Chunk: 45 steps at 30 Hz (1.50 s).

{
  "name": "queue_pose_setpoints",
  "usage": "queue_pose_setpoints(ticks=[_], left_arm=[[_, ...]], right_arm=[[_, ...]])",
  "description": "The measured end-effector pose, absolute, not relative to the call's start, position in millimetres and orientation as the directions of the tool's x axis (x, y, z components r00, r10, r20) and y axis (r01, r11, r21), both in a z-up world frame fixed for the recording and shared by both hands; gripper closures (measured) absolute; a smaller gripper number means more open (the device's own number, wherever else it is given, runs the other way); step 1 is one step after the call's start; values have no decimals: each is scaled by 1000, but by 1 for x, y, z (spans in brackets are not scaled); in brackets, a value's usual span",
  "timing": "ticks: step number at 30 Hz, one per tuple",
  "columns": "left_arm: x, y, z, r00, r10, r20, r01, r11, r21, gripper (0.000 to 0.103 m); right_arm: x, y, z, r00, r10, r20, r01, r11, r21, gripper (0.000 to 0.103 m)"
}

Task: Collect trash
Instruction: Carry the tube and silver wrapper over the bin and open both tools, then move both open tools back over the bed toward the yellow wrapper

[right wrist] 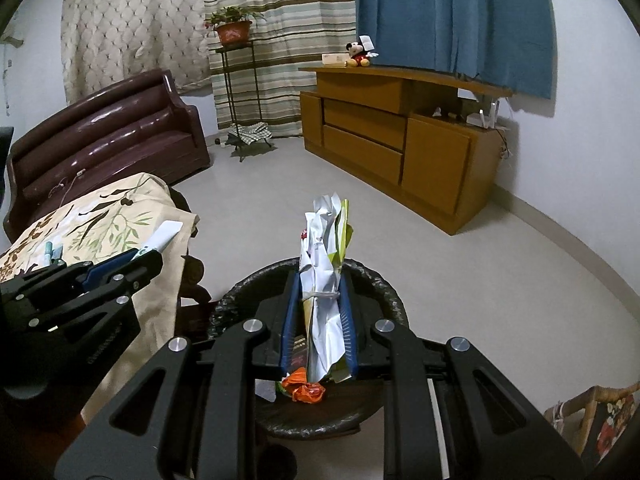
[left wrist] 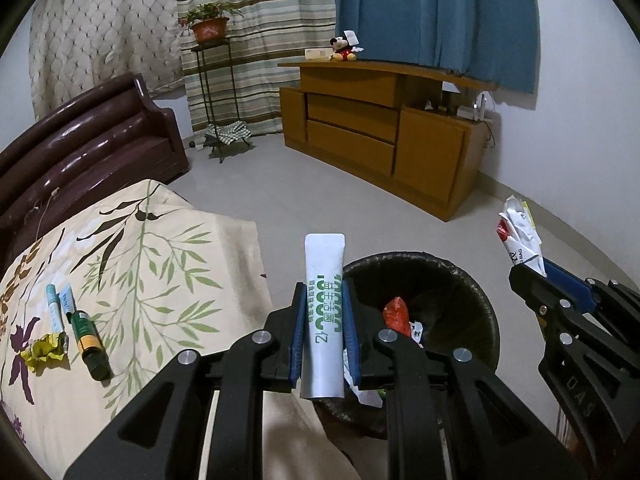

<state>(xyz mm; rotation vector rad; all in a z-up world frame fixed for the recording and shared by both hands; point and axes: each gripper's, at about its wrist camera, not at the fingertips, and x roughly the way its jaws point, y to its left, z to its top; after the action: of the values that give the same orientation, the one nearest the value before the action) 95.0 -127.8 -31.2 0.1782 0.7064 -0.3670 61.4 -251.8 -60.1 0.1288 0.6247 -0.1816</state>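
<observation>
A: Pinching a white tube [left wrist: 323, 312] with green lettering, the left gripper [left wrist: 323, 308] holds it upright between its blue-padded fingers [left wrist: 298, 336]; the tube's flat crimped end points away from the camera. What does the other hand show?

B: Right gripper [right wrist: 320, 304]: fingers [right wrist: 289, 320] pressed onto a bundle of crumpled white wrappers [right wrist: 324, 280] with a yellow-green piece among them, a thin band around its middle. The bundle stands up well past the fingertips.

A: Below and beyond both sets of fingers stands the trash bin [left wrist: 472, 292], round, lined with a black bag. In the left wrist view the tube sits at the bin's left rim; in the right wrist view the wrappers are directly over the opening.

B: Inside the bin lie an orange-red wrapper [right wrist: 304, 390] and scraps of white paper.

A: Left of the bin, a bench draped in a cream leaf-print cloth [left wrist: 160, 264] carries the rest: two pale blue sachets [left wrist: 60, 306], a dark green bottle with a yellow label [left wrist: 90, 344] lying on its side, and a crumpled yellow paper [left wrist: 44, 350].

B: Farther out: a dark brown sofa [right wrist: 112, 136], a metal stand with a potted plant [right wrist: 232, 28], a wooden cabinet [right wrist: 400, 140] topped by a plush mouse toy [right wrist: 358, 54], and curtains behind.
</observation>
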Motion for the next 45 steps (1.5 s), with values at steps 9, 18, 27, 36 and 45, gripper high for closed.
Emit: queue_pose_setpoints(ticks=[9, 18, 27, 36, 45], left_arm=[[103, -140, -38, 687, -254, -681, 394, 917, 56, 84], [109, -150, -43, 674, -244, -698, 399, 915, 66, 50], [109, -147, -42, 684, -239, -690, 384, 921, 62, 33], [108, -135, -35, 692, -241, -681, 377, 925, 55, 31], [105, -110, -25, 703, -228, -673, 350, 936, 49, 31]], right_arm=[[68, -260, -66, 788, -134, -601, 222, 972, 74, 83], [74, -267, -71, 783, -134, -608, 236, 968, 90, 73], [71, -269, -68, 786, -157, -598, 259, 962, 89, 64], [69, -267, -63, 791, -167, -588, 262, 962, 80, 52], [69, -255, -57, 799, -144, -584, 236, 968, 83, 39]])
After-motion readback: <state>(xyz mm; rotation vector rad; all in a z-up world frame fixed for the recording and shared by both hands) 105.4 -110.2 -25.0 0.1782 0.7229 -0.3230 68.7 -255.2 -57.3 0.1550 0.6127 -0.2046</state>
